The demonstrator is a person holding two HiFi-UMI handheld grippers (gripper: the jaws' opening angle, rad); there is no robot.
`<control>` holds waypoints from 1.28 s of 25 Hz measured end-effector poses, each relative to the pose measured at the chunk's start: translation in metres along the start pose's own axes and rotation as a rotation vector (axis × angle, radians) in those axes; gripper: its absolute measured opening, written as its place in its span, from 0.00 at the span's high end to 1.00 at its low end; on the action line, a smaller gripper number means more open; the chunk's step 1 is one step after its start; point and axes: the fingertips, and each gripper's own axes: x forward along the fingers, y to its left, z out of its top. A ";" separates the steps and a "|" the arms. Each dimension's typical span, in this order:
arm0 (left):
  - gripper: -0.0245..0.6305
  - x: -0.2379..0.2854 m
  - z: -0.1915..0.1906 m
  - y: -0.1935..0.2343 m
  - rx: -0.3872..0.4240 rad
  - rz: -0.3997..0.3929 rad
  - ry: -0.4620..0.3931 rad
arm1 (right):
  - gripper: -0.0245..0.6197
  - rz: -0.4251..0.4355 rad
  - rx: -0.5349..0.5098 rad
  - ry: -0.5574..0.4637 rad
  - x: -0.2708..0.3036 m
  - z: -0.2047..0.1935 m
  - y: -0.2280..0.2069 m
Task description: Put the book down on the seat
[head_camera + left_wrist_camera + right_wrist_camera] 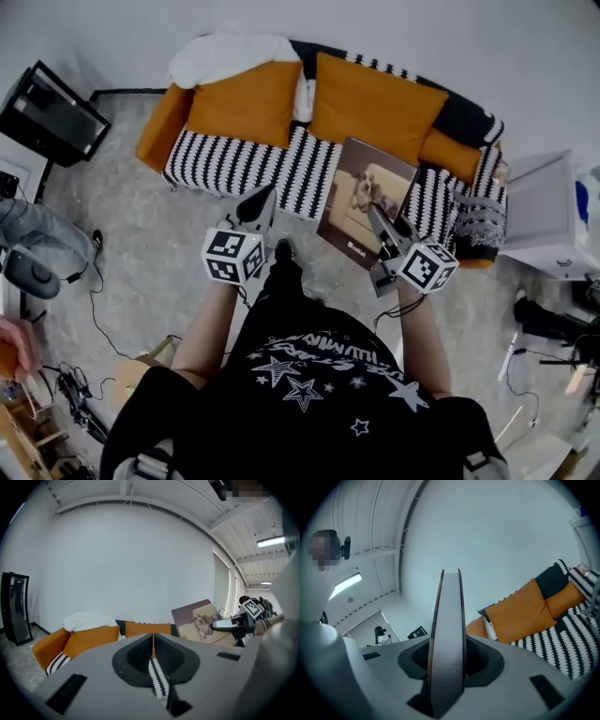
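Dog-cover book (pixel 361 187) aslant over striped seat (pixel 234 161)

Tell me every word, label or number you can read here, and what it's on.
Nothing reads cleanly.
Book: small white logo on the cover, too small to read.
Black shirt: white lettering above stars, upside down, too warped to quote.
Left marker cube and right marker cube: square patterns only, no words.

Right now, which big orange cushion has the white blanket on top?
The left cushion in the head view: the white blanket tops it; the right cushion is bare.
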 end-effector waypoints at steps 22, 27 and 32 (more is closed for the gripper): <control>0.94 0.090 0.035 0.134 -0.039 -0.095 0.021 | 0.73 -0.054 0.003 0.038 0.174 0.037 -0.009; 0.94 0.094 0.043 0.156 -0.057 -0.115 0.005 | 0.73 -0.052 -0.009 0.104 0.204 0.021 0.000; 0.94 0.099 0.044 0.165 -0.080 -0.105 -0.012 | 0.73 -0.047 -0.008 0.182 0.223 0.006 -0.008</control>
